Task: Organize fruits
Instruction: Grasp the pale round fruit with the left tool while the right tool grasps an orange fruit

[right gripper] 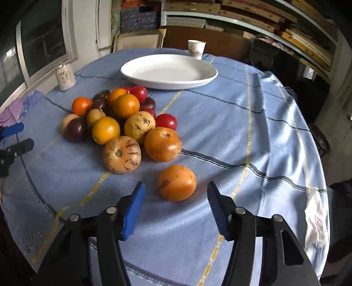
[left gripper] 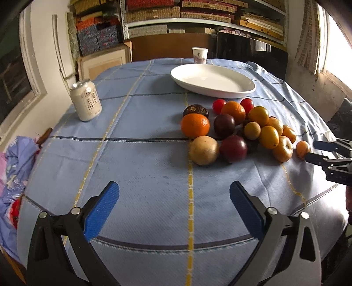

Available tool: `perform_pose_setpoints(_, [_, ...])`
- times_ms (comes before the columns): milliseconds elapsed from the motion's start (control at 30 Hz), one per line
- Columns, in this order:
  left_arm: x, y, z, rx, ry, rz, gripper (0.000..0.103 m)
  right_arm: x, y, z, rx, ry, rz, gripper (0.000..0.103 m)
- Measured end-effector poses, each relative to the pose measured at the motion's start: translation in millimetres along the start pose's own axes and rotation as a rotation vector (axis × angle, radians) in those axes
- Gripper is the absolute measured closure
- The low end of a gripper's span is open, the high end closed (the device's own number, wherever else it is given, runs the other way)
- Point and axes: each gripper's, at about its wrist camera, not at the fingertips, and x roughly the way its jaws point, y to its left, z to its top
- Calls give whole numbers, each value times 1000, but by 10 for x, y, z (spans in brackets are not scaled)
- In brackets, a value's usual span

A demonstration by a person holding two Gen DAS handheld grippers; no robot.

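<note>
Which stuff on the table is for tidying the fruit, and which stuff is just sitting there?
For the job:
- pile of fruit
- lone orange fruit between the open right gripper fingers
- white plate, with nothing on it
- left gripper, open

Just sitting there:
- drink can
- paper cup
- blue checked tablecloth
- shelves of boxes behind

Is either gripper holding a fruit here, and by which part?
Nothing is held. Right gripper has open jaws flanking the lone orange fruit without touching it; left gripper is open over bare cloth.
</note>
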Motion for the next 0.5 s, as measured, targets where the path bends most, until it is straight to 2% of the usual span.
perform_pose_setpoints(167, [136, 64, 58, 24, 30, -59, 4, 157, 1, 28, -30, 31, 13, 49])
perform_pose_setpoints(300, [248, 5, 159, 67, 38, -84, 4, 196, 12, 16, -42, 30, 31, 62])
perform_pose_setpoints(367, [304, -22, 215, 83, 41, -98, 10, 190, 24, 13, -53, 23, 27, 62])
perform_pose_setpoints(433, [400, -40, 289, 99, 63, -131, 30, 175, 2, -7, -43, 24, 40, 62])
perform_pose_setpoints(467, [447, -41, 320, 101, 73, -150, 30, 167, -7, -17, -37, 24, 49, 62])
perform_pose_setpoints(500, [494, -41, 350, 104, 79, -163, 36, 160, -16, -24, -32, 24, 56, 62])
